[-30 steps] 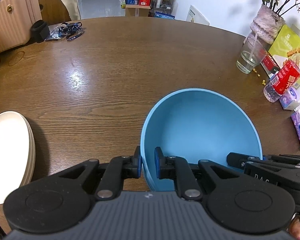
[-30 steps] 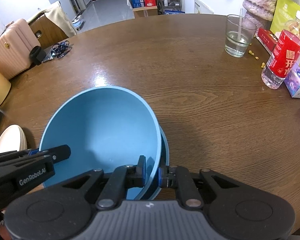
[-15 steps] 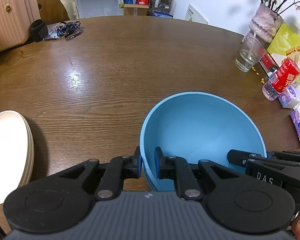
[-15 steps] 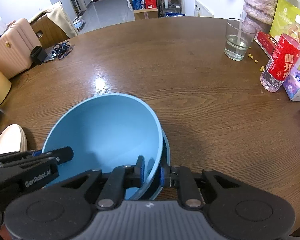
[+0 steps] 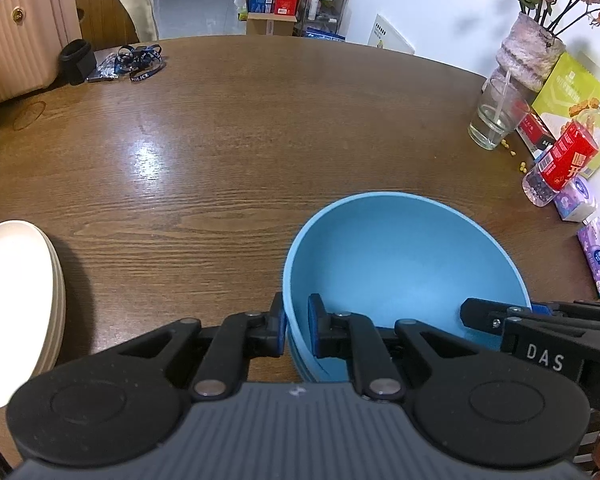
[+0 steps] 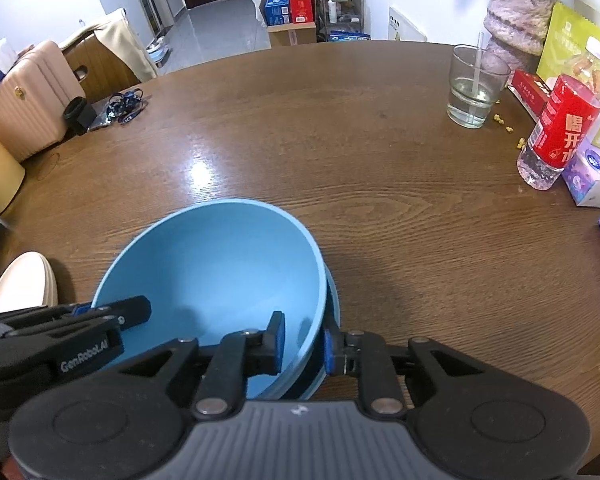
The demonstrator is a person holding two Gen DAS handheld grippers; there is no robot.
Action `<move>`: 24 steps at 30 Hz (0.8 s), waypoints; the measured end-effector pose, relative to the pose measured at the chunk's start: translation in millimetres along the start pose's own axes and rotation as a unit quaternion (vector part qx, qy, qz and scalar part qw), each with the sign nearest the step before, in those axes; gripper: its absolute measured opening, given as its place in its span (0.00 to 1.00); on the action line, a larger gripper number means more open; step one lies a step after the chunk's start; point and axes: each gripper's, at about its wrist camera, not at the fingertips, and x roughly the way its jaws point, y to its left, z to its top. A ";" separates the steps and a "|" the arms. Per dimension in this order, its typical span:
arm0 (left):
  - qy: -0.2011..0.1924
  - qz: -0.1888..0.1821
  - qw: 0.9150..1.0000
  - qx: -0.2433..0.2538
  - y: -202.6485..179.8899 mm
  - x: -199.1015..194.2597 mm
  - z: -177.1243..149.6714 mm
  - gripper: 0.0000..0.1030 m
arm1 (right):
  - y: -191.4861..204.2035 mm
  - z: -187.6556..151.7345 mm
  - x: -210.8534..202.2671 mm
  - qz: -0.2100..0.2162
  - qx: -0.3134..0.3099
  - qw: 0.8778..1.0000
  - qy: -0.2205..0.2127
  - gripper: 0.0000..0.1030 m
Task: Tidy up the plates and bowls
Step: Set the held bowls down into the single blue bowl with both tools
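surface: brown wooden bench (image 5: pixel 228 152) | room: suitcase (image 5: pixel 20 28) beyond | blue bowl (image 5: pixel 400 264) on bench beside cream plates (image 5: pixel 16 312) | left gripper (image 5: pixel 297 326) clenched on its near rim | right gripper (image 6: pixel 302 344) jaws just opening, straddling the opposite rim, released

The room is bright, and a white shine sits on the brown worktop (image 5: pixel 148 160). Everything looks sharp. The edges bend round, and soft shadows lie beside the blue bowl (image 6: pixel 220 272).
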 end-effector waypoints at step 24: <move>-0.060 0.004 0.997 0.040 -6.4 0.3 -18.6 0.11 | -9.3 -10.9 -11.8 -0.003 0.001 0.999 -0.045 0.07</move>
